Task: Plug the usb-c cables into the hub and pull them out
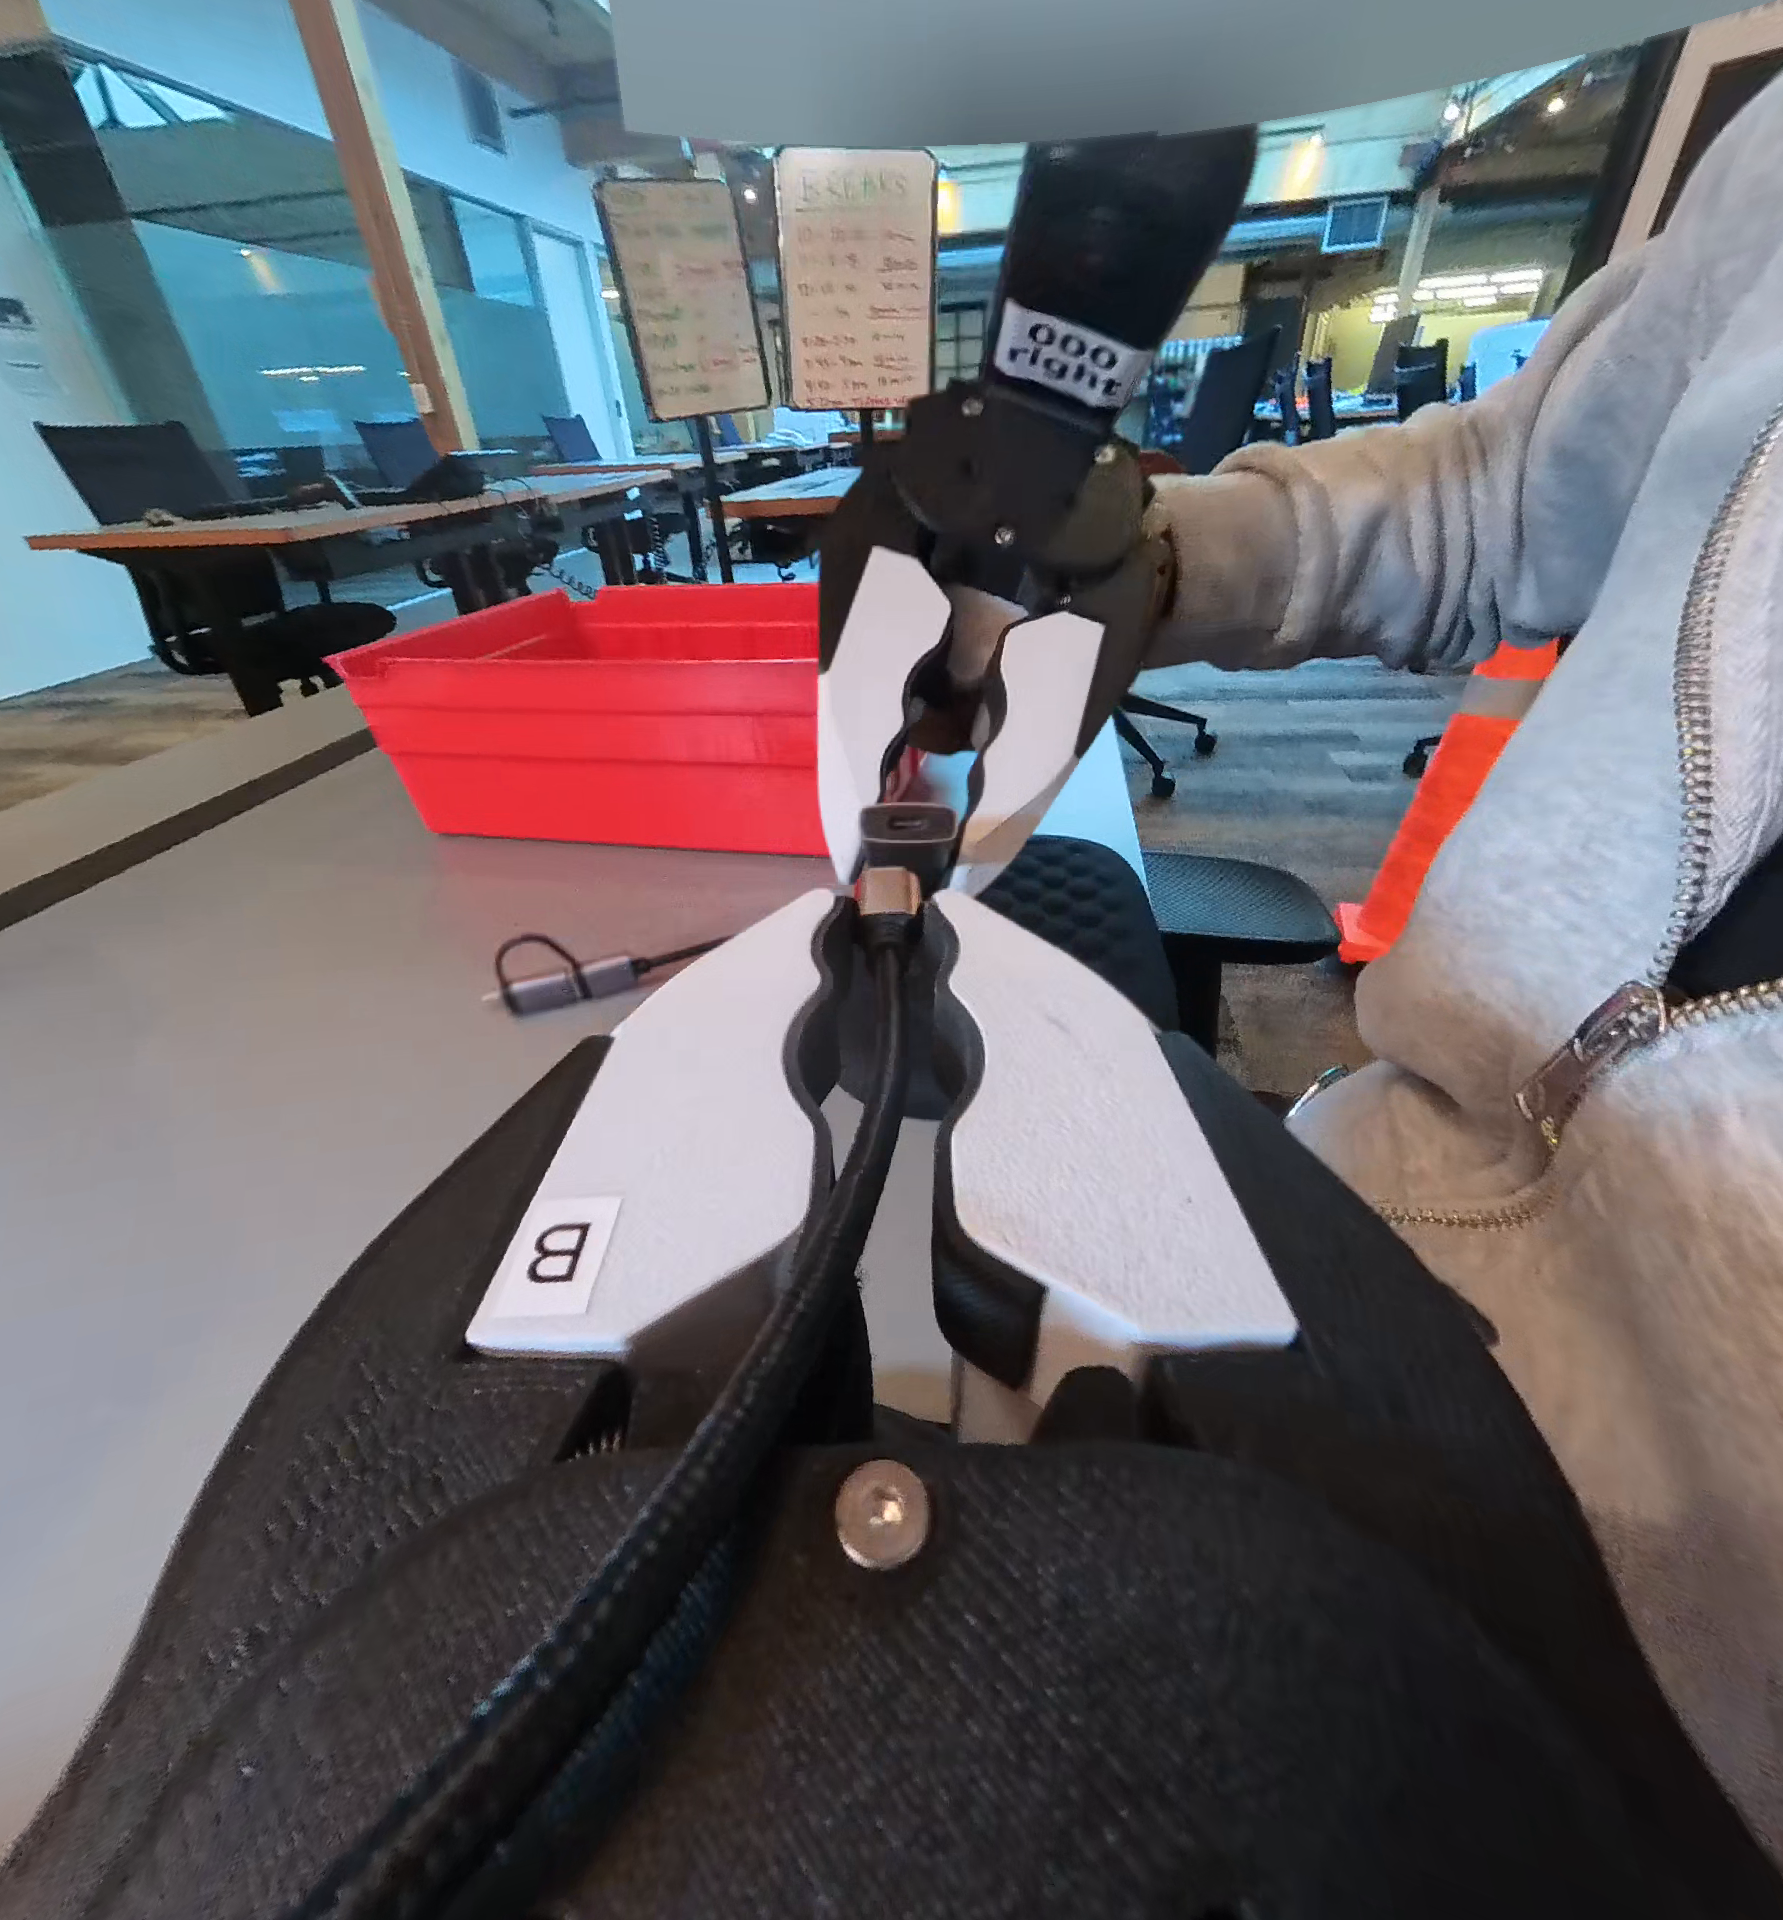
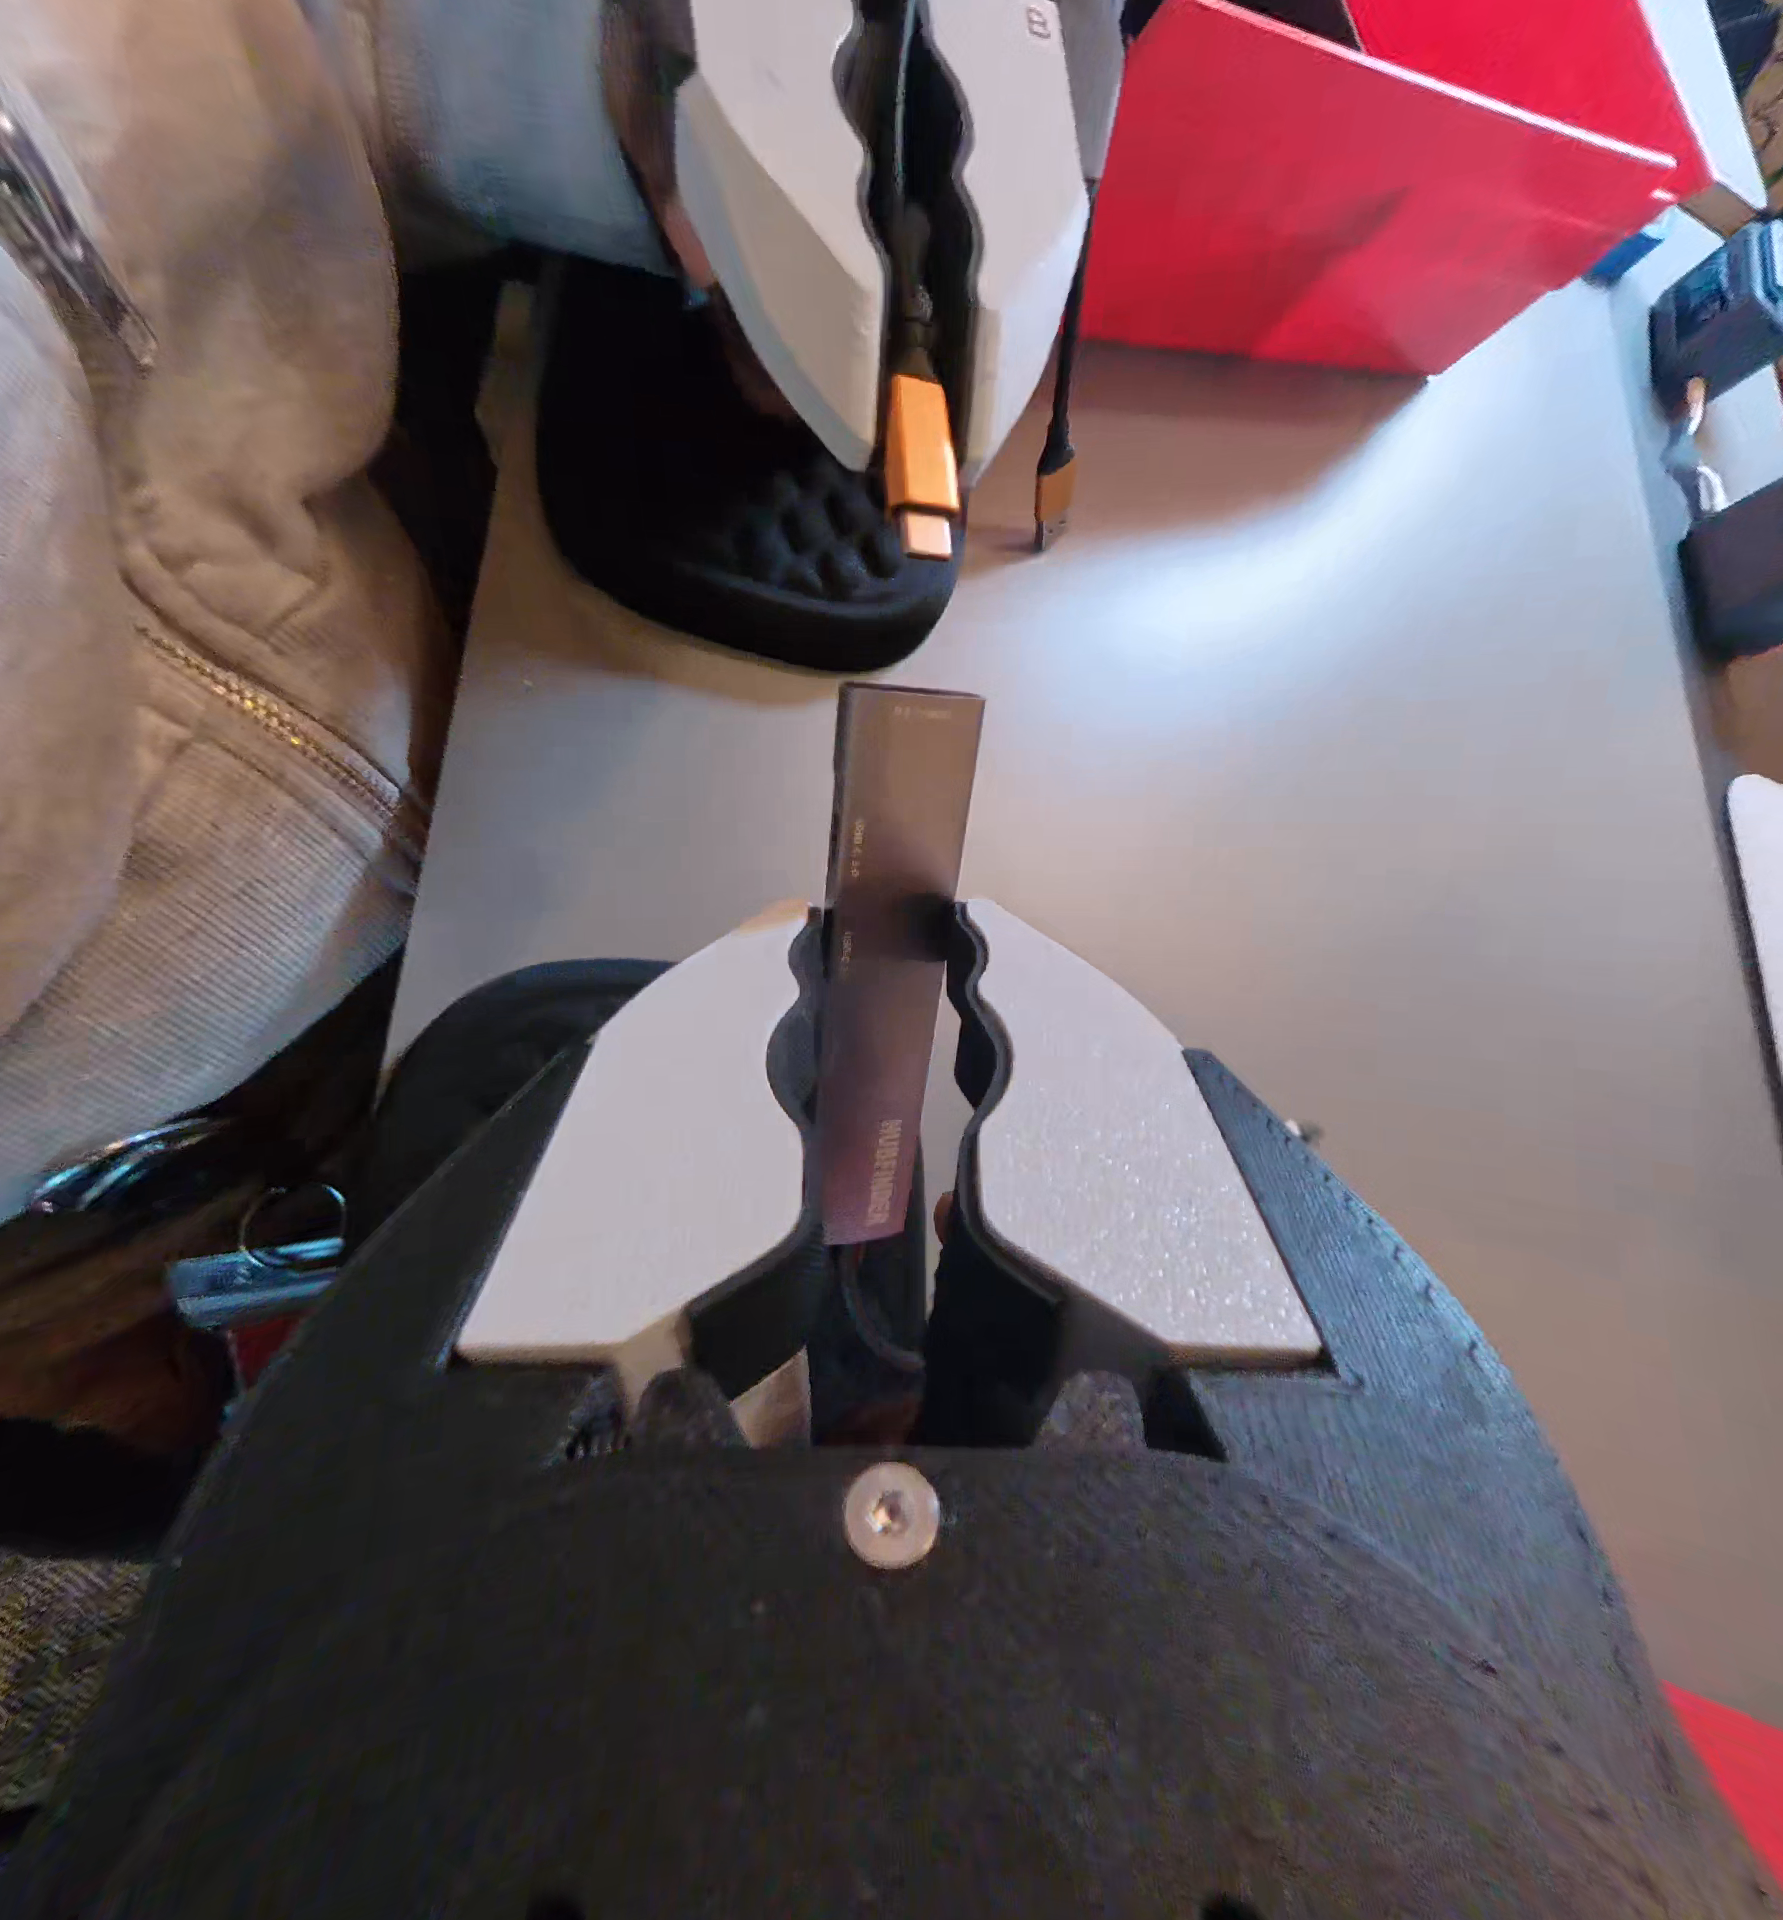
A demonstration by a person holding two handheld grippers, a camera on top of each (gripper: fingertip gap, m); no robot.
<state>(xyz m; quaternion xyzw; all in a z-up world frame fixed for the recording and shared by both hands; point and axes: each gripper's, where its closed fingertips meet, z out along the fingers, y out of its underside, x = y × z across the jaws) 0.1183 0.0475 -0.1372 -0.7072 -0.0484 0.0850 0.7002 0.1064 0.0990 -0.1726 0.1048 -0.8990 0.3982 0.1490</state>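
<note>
Left tool (image 1: 888, 902) clamped on cable (image 1: 871, 1122) just behind its stiff plug (image 2: 923, 457); right tool (image 2: 889, 914) pinches hub (image 2: 892, 935) mid-body. I'd keep both grips: hub's slick, cable floppy.

Matt metal hub (image 2: 892, 935) — glossy copper-toned plug (image 2: 923, 457)

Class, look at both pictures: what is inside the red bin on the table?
The red bin shows only bare red inner walls near its rim. Its floor is hidden by the front wall, and the right gripper covers its right end, so any contents cannot be seen.
</note>
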